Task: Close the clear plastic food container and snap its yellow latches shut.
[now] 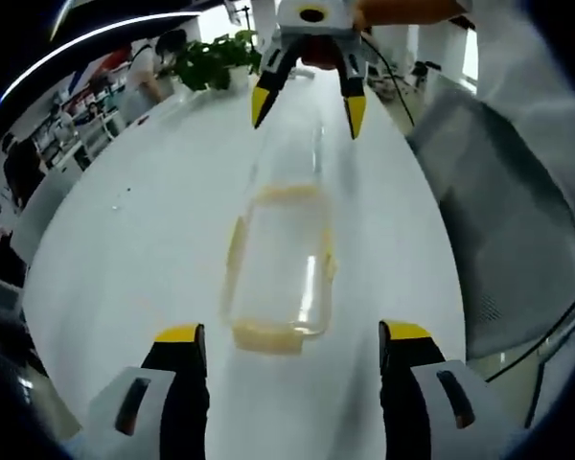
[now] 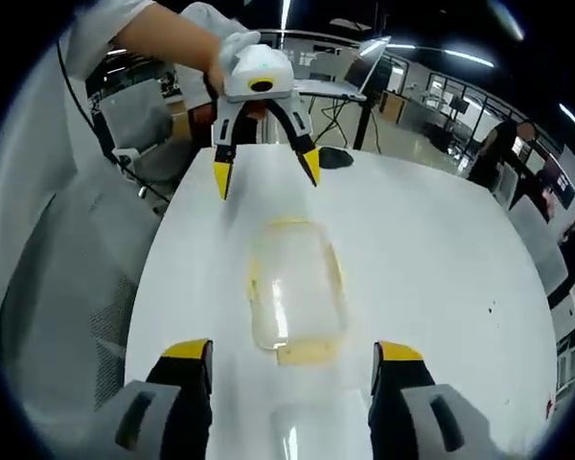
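One clear food container (image 1: 280, 264) was seen lying on the white worktop (image 1: 134, 259), its long axis running straight from the left tongs (image 1: 292, 337) to the right tongs (image 2: 292, 347). It lay between the two, just ahead of each, neither being clearly nearer. Both tongs were held agape and empty. Yellow latches (image 2: 307, 351) were seen at its ends and sides; four were judged, faintly.

Opposed views, shared container (image 1: 278, 268) between.
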Demonstrator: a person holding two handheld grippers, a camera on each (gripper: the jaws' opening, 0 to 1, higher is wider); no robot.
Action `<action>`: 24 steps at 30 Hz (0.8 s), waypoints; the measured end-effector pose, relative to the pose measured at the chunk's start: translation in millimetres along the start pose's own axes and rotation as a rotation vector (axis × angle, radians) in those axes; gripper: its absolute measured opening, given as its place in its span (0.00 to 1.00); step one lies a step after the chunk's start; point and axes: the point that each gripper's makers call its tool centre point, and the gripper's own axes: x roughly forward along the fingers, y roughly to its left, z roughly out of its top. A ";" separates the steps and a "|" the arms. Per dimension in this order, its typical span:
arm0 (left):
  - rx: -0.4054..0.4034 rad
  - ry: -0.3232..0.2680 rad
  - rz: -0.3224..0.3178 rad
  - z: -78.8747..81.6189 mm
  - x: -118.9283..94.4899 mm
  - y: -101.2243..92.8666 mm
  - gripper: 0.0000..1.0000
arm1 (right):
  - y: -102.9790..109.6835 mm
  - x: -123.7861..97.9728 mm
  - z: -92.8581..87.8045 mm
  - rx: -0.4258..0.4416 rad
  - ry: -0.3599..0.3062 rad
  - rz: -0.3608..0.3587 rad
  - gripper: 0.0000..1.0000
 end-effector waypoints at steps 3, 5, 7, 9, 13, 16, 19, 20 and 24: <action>0.011 0.024 -0.002 -5.2 2.7 1.5 0.71 | -1.4 4.8 -2.8 -0.030 0.021 -0.001 0.63; 0.010 0.026 -0.005 -6.3 3.6 1.7 0.69 | -1.7 7.6 -4.5 -0.052 0.033 0.011 0.61; 0.008 0.027 0.004 -7.0 4.7 4.4 0.69 | -4.5 10.0 -5.9 -0.067 0.042 0.008 0.58; 0.009 0.026 -0.002 -6.8 7.1 4.3 0.68 | -7.0 12.4 -5.9 -0.062 0.048 0.006 0.58; 0.015 0.034 -0.008 -7.3 11.6 5.8 0.65 | -10.8 18.0 -6.5 -0.067 0.057 0.009 0.54; 0.022 0.042 -0.011 -9.1 15.4 7.4 0.66 | -10.8 23.2 -8.3 -0.067 0.076 0.019 0.55; 0.025 0.058 -0.030 -13.7 18.5 6.4 0.62 | -13.1 28.2 -11.3 -0.074 0.093 0.020 0.50; 0.026 0.063 -0.029 -15.1 20.0 8.0 0.62 | -14.1 29.9 -12.9 -0.070 0.105 0.017 0.50; 0.018 0.069 -0.032 -17.8 23.2 10.5 0.60 | -13.5 34.7 -14.0 -0.069 0.110 0.035 0.50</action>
